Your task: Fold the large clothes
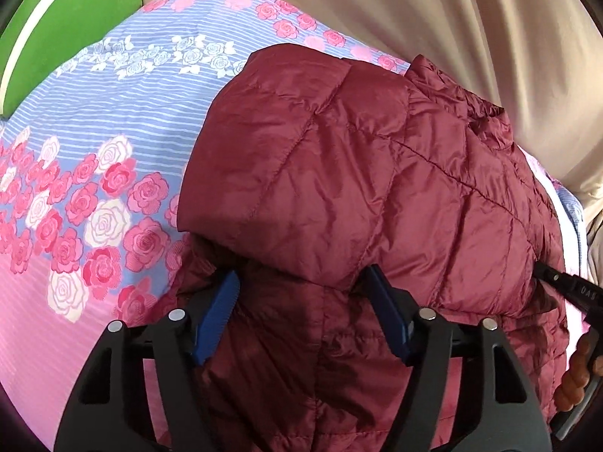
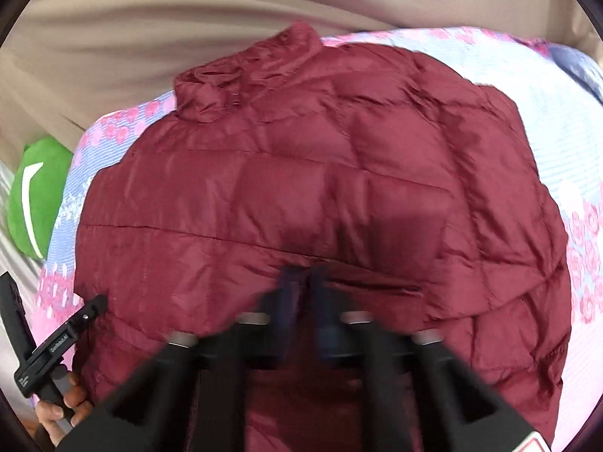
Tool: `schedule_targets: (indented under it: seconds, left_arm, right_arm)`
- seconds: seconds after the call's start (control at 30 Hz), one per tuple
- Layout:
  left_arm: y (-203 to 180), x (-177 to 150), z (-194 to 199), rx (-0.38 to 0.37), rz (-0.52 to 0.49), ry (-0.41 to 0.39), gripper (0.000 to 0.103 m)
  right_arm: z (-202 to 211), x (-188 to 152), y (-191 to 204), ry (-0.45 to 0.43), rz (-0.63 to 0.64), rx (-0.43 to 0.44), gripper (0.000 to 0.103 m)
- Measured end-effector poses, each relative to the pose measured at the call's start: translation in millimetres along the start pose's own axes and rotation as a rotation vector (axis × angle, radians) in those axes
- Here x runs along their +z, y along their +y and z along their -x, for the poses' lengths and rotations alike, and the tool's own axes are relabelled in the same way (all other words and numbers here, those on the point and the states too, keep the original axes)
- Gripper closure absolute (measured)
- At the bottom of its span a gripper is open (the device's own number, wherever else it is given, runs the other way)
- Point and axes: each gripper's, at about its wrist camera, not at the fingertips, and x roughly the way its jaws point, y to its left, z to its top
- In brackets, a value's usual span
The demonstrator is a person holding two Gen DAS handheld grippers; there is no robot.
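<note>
Maroon quilted jacket [image 1: 377,173] — lay folded on floral bedspread [image 1: 113,143], collar toward twelve o'clock. Left gripper [image 1: 301,312]: jaws wide, straddling a puffed fold, pads apart from it. Right gripper [image 2: 303,293] — jaws together, nothing visibly pinched. Green cushion [image 2: 35,196] at nine o'clock.

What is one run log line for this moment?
jacket: on bedspread | left gripper: open, astride fold | right gripper: shut
</note>
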Motion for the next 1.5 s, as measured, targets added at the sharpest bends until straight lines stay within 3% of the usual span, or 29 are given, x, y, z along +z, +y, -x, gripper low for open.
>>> schedule_targets:
  seconds: [0.1,0.23,0.3,0.47,0.53,0.67,0.73,0.83,0.87,0.93,1.0,1.03,1.07,1.1,1.2,1.33,1.4,1.5]
  left_arm:
    - [5.3,0.2,7.2,-0.013,0.024,0.019,0.049]
    - [-0.4,0.5,39.9,-0.193,0.078,0.022,0.049]
    - [-9.7,2.0,44.5,-0.227,0.065,0.02,0.045]
    - [-10.9,9.0,16.9,-0.159,0.106,0.042,0.046]
    - [-3.0,9.0,2.3,-0.119,0.135,0.07,0.053]
    - [2.9,6.1,1.2,-0.121,0.142,0.066,0.057]
    - [7.3,5.6,7.0,-0.142,0.153,0.06,0.055]
    - [15.3,6.1,10.0,-0.14,0.164,0.047,0.052]
    - [19.3,6.4,10.0,-0.129,0.174,0.042,0.052]
    - [26.9,6.2,10.0,-0.119,0.204,0.031,0.052]
    - [31.8,6.3,8.1,-0.115,0.226,0.027,0.052]
    - [31.6,6.7,7.1,-0.109,0.224,0.026,0.052]
    - [30.0,6.7,5.9,-0.094,0.214,0.028,0.054]
    - [28.1,6.6,5.2,-0.082,0.2,0.03,0.056]
    - [24.3,6.2,4.2,-0.046,0.162,0.031,0.069]
    - [23.2,7.6,-2.3,-0.035,0.156,0.038,0.072]
    - [17.3,7.6,-5.7,-0.008,0.128,0.023,0.072]
    - [2.7,7.7,-10.5,0.055,0.061,-0.005,0.072]
  right_arm:
    - [25.8,3.5,21.1,-0.106,0.067,-0.015,0.102]
    - [57.2,9.1,42.1,-0.209,0.168,-0.049,0.102]
    - [61.7,17.1,42.6,-0.223,0.167,-0.051,0.102]
    - [95.6,29.8,35.3,-0.326,0.127,0.013,0.102]
    - [102.3,31.3,26.7,-0.362,0.113,0.015,0.102]
    - [61.5,25.3,-26.2,-0.238,0.024,-0.082,0.101]
    - [51.0,12.4,-50.9,-0.175,-0.052,-0.018,0.091]
    - [52.4,-5.2,-55.0,-0.179,-0.037,-0.042,0.037]
    - [53.4,-10.4,-53.6,-0.2,-0.017,-0.063,0.036]
    - [41.0,-14.0,-50.6,-0.157,0.002,-0.067,0.036]
    - [20.5,-15.0,-50.5,-0.078,0.002,-0.057,0.045]
    - [6.8,-13.9,-49.1,-0.031,0.001,-0.055,0.077]
    - [2.4,-12.4,-47.4,-0.013,0.001,-0.053,0.097]
    - [5.7,-8.1,-42.3,-0.021,0.001,-0.045,0.098]
    - [62.3,10.7,-12.4,-0.229,0.071,-0.013,0.1]
    - [122.2,32.8,-1.1,-0.443,0.092,-0.026,0.1]
    - [107.4,42.7,-16.4,-0.414,0.069,-0.086,0.1]
    - [24.1,47.3,-47.1,-0.182,0.032,-0.214,0.1]
